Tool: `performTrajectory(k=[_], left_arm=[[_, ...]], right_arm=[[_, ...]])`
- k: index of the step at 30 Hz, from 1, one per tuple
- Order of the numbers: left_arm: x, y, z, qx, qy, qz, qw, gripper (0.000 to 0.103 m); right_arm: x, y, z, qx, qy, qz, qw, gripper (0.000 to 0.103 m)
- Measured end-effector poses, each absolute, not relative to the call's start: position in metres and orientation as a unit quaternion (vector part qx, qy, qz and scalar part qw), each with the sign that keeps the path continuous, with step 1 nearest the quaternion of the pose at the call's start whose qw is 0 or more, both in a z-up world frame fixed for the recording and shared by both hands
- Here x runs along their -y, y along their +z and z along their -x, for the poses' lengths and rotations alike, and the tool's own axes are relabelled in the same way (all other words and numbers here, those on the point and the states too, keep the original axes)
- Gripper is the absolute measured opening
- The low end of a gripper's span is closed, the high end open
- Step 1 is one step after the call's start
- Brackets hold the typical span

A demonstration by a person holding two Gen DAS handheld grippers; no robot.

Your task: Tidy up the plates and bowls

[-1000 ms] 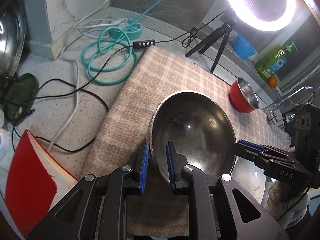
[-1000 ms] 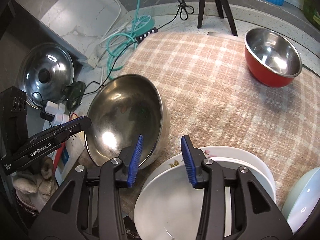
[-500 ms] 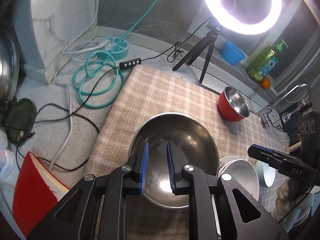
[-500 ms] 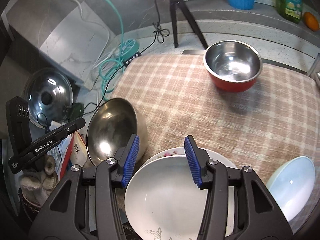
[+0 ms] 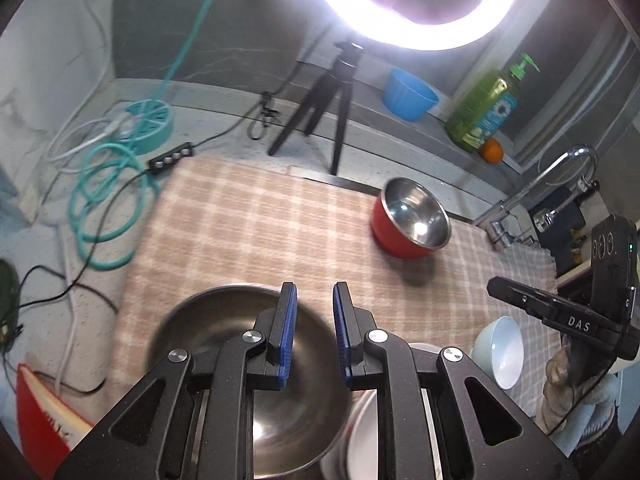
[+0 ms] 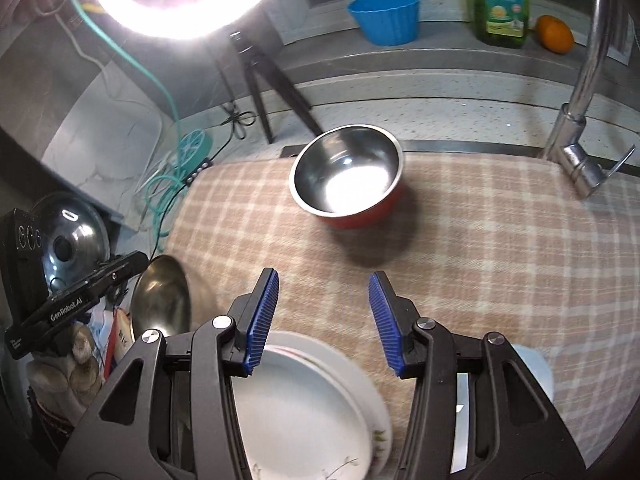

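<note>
Red bowl (image 6: 347,179) lies well ahead of right gripper (image 6: 323,322), untouched.

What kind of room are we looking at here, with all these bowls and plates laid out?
Most likely a home kitchen counter. A chrome faucet rises at the far edge, a green dish soap bottle stands on the ledge behind, and a pot lid leans at the side. The ring light suggests a filming setup.

Surface: we see a speckled counter (image 5: 48,248) under a checked cloth (image 5: 256,232).
Far: our red bowl (image 5: 412,220).
Near: steel bowl (image 5: 248,360), white plates (image 6: 304,408), pale bowl (image 5: 500,352).
</note>
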State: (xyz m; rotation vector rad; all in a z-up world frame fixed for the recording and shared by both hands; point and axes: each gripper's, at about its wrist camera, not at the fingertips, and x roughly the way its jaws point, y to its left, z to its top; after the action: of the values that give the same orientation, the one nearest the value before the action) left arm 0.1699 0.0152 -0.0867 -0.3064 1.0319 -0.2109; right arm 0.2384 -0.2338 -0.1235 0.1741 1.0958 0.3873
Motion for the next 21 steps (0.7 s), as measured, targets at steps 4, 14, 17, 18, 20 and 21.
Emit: performTrajectory(k=[4, 14, 17, 18, 20, 21], left_arm=[[0.011, -0.095, -0.191, -0.504, -0.12, 0.147, 0.842, 0.016], [0.061, -0.118, -0.244, -0.532, -0.133, 0.136, 0.825, 0.016], [0.063, -0.127, -0.26, -0.54, -0.133, 0.154, 0.817, 0.016], [0.062, -0.129, -0.264, -0.543, -0.132, 0.163, 0.813, 0.016], [0.06, -0.134, -0.272, -0.548, -0.132, 0.181, 0.806, 0.016], [0.06, -0.135, -0.275, -0.548, -0.13, 0.185, 0.805, 0.016]], right_arm=[[0.247, -0.13, -0.261, -0.522, 0.164, -0.084, 0.833, 0.049], [0.263, -0.161, -0.31, -0.544, 0.147, -0.123, 0.817, 0.048], [0.261, -0.164, -0.318, -0.546, 0.148, -0.122, 0.815, 0.044], [0.26, -0.165, -0.32, -0.547, 0.149, -0.122, 0.815, 0.044], [0.259, -0.168, -0.325, -0.55, 0.15, -0.124, 0.812, 0.042], [0.259, -0.171, -0.328, -0.552, 0.152, -0.128, 0.81, 0.041]])
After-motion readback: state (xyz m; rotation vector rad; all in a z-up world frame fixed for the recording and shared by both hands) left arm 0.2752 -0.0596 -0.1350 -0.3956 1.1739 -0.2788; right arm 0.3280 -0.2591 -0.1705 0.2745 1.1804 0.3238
